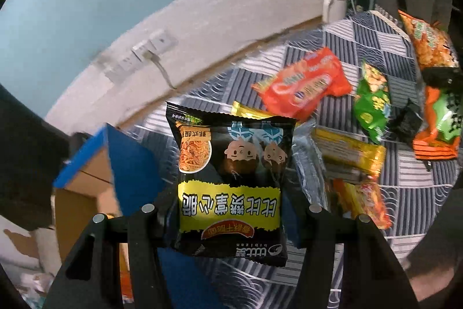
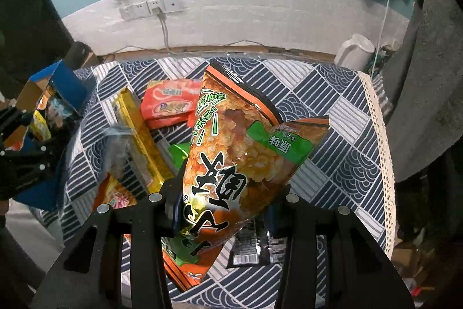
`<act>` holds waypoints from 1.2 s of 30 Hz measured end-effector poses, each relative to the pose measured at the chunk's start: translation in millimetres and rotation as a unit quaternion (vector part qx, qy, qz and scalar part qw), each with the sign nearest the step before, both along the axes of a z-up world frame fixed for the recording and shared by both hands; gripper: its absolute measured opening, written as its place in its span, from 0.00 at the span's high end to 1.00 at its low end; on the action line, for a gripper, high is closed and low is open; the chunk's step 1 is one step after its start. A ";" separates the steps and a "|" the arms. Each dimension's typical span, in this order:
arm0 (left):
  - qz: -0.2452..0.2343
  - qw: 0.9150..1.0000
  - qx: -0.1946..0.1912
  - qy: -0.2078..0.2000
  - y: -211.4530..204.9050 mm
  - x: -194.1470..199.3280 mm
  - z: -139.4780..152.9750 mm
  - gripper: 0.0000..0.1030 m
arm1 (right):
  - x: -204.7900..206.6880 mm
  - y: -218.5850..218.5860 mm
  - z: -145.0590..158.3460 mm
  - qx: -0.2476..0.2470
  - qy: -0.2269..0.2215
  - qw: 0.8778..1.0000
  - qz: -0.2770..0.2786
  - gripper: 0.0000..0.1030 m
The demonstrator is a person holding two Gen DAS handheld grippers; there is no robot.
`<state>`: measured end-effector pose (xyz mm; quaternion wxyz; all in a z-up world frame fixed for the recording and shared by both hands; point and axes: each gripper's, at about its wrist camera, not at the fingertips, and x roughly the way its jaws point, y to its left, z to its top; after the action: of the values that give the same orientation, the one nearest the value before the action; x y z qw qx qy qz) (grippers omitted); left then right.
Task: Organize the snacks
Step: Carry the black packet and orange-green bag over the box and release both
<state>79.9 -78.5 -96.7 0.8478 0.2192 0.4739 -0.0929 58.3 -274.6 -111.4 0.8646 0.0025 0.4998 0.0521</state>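
Observation:
My left gripper (image 1: pixel 228 210) is shut on a black snack bag with a yellow band (image 1: pixel 231 178), held in the air next to the blue cardboard box (image 1: pixel 133 164) at the table's left end. My right gripper (image 2: pixel 222 204) is shut on a large orange and green rice-cracker bag (image 2: pixel 237 152), lifted above the table. More packets lie on the patterned cloth: a red bag (image 1: pixel 306 83) (image 2: pixel 170 103), a green bag (image 1: pixel 373 103), yellow-gold bars (image 1: pixel 350 152) (image 2: pixel 141 135) and an orange bag (image 1: pixel 428 42).
The blue box (image 2: pixel 58 89) holds several packets. A black packet (image 2: pixel 254 248) lies on the cloth (image 2: pixel 341 141) under the right gripper. A white kettle (image 2: pixel 356 51) stands at the back right edge. The wall with sockets (image 2: pixel 153 7) is behind the table.

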 end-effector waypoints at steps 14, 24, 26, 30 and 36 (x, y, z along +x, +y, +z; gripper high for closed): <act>0.013 0.999 -0.050 -0.018 25.2 -13.2 35.9 0.43 | -3.2 26.1 29.5 -0.002 -0.023 1.000 0.020 0.61; 0.021 0.997 -0.060 -0.050 53.9 -30.2 65.1 0.43 | -0.6 60.2 52.6 -0.005 -0.042 0.998 0.050 0.61; 0.025 0.996 -0.063 -0.058 63.6 -33.6 71.8 0.43 | 0.4 68.7 57.7 -0.007 -0.045 0.997 0.058 0.61; 0.039 0.994 -0.061 -0.079 83.9 -38.4 80.7 0.43 | 2.6 88.0 67.7 -0.010 -0.053 0.996 0.075 0.61; 0.068 0.991 -0.078 -0.081 121.9 -38.0 85.3 0.43 | 7.0 123.0 81.6 -0.014 -0.064 0.992 0.105 0.61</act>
<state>41.9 43.5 -11.4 0.9021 0.1268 0.4090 -0.0534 65.3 -151.6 -29.9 0.8847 -0.0656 0.4413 0.1350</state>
